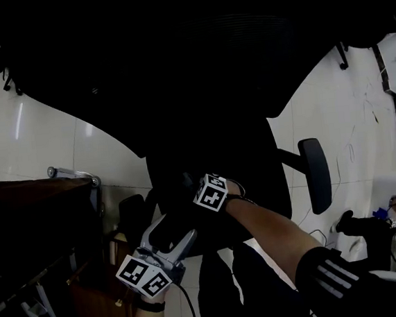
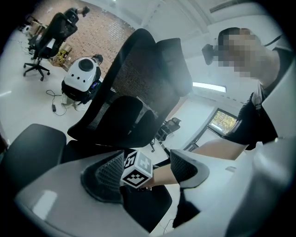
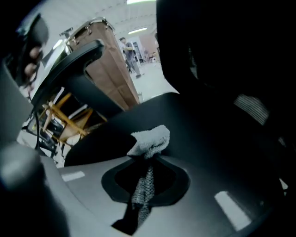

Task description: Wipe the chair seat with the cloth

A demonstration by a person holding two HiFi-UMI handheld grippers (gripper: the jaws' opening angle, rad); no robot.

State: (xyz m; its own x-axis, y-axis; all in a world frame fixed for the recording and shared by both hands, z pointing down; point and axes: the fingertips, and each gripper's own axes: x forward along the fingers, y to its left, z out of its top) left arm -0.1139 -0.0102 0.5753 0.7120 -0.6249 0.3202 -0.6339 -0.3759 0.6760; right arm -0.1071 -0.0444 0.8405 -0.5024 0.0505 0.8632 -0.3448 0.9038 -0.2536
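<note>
My right claw: closed tight on the white cloth, with a bunched end sticking out past the tips.
Cloth: its free end lies against the black chair seat.
My left claw: wide open, gripping nothing. My right claw's marker cube shows beyond the gap.

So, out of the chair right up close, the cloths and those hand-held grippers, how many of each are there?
chair: 1
cloth: 1
grippers: 2, the left gripper with jaws apart and empty, the right gripper with jaws shut on the cloth
Total: 4
</note>
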